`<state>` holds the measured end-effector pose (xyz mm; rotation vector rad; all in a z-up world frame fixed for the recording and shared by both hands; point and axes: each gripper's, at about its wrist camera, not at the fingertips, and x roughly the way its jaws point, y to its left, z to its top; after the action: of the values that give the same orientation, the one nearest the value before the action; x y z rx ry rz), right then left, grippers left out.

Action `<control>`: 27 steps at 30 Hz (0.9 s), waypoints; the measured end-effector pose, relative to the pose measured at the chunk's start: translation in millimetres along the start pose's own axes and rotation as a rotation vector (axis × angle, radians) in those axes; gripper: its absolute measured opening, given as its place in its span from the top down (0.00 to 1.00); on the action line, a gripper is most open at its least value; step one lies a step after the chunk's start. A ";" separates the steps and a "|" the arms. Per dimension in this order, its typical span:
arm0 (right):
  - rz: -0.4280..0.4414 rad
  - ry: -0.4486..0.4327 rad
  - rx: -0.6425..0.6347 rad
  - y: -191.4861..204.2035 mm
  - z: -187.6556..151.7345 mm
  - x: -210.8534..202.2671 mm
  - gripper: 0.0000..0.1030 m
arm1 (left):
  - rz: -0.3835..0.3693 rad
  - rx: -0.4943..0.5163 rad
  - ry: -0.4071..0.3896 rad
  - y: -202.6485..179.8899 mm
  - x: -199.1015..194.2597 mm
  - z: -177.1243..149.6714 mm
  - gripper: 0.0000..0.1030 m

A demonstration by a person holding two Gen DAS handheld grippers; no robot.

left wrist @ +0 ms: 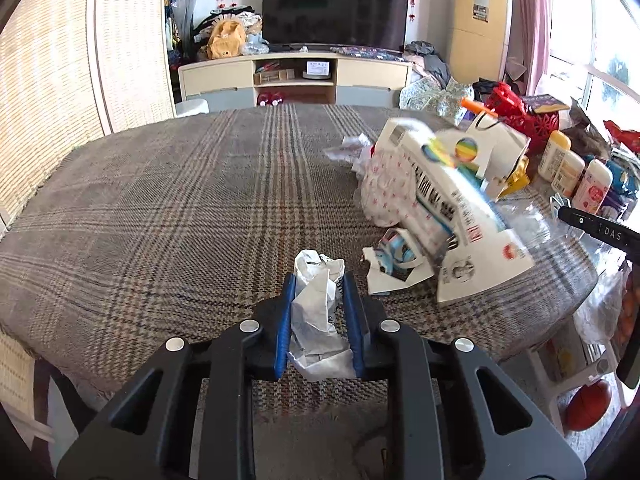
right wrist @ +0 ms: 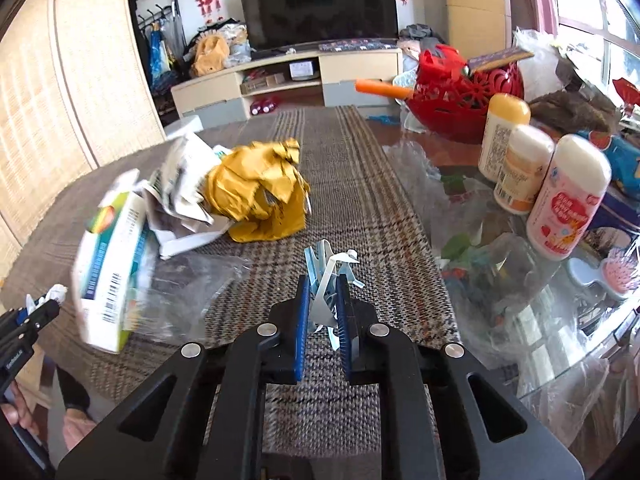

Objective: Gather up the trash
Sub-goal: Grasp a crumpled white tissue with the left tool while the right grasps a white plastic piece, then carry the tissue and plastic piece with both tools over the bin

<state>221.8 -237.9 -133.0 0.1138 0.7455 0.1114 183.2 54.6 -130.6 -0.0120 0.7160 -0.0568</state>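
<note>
Left tongs [left wrist: 319, 316]: clamped on crumpled white paper [left wrist: 316, 312], table's [left wrist: 160, 200] 6 o'clock edge.
Right tongs [right wrist: 323, 312]: clamped on pale blue-white scrap [right wrist: 326, 280].
Writing: "DAS" at 3 o'clock; carton [left wrist: 448, 200] print blurred.

You're over a grey-brown plaid cloth [left wrist: 180, 208] on the desk; blue pads [left wrist: 285, 320] on your black left claw [left wrist: 319, 320], white crumpled paper [left wrist: 316, 320] between, mustard-gold wrapper [right wrist: 260, 192] and red basket [right wrist: 460, 92] beyond.
</note>
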 end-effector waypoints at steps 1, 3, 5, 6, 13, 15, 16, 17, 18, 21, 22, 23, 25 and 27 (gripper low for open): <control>0.005 -0.013 0.002 0.4 2.5 -9.7 0.86 | 0.000 -0.002 -0.009 -1.1 -7.5 1.3 0.79; 0.017 -0.041 0.005 1.5 6.9 -31.4 0.86 | 0.002 -0.001 -0.030 -4.6 -26.8 3.6 0.79; 0.029 -0.068 0.005 4.2 10.3 -52.1 0.86 | 0.007 -0.002 -0.045 -9.1 -45.0 4.4 0.79; 0.037 -0.082 0.001 6.0 11.0 -64.1 0.86 | 0.004 -0.004 -0.054 -11.4 -56.6 5.8 0.79; 0.082 -0.144 -0.027 16.9 0.8 -137.5 0.86 | -0.054 0.021 -0.085 -36.6 -118.5 7.0 0.79; 0.108 -0.136 -0.022 21.1 -6.7 -152.1 0.86 | -0.075 0.015 -0.081 -45.0 -130.0 2.0 0.79; 0.117 -0.133 -0.022 22.7 -11.0 -156.9 0.86 | -0.084 0.012 -0.078 -47.9 -133.0 -0.4 0.79; 0.122 -0.130 -0.026 24.9 -16.0 -161.8 0.86 | -0.094 0.008 -0.071 -51.8 -136.7 -5.3 0.79; 0.126 -0.126 -0.032 27.2 -22.4 -167.0 0.86 | -0.101 0.006 -0.063 -55.0 -138.5 -9.3 0.79; 0.137 -0.098 -0.046 34.0 -40.6 -176.9 0.86 | -0.113 0.008 -0.032 -66.9 -142.3 -26.0 0.79; 0.142 -0.089 -0.047 35.2 -45.8 -177.9 0.86 | -0.118 0.009 -0.019 -70.3 -142.4 -32.0 0.79; 0.147 -0.078 -0.047 36.2 -51.8 -178.2 0.85 | -0.127 0.008 -0.003 -73.8 -141.9 -39.7 0.79; 0.159 -0.054 -0.050 40.1 -66.2 -178.1 0.85 | -0.149 0.004 0.024 -77.9 -140.6 -54.0 0.79; 0.165 -0.027 -0.054 43.0 -78.3 -174.9 0.85 | -0.161 0.003 0.054 -82.9 -137.0 -69.0 0.79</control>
<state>38.2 -215.2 -66.9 0.1249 0.7054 0.2863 30.8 -19.9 -90.3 -0.0657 0.7677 -0.2126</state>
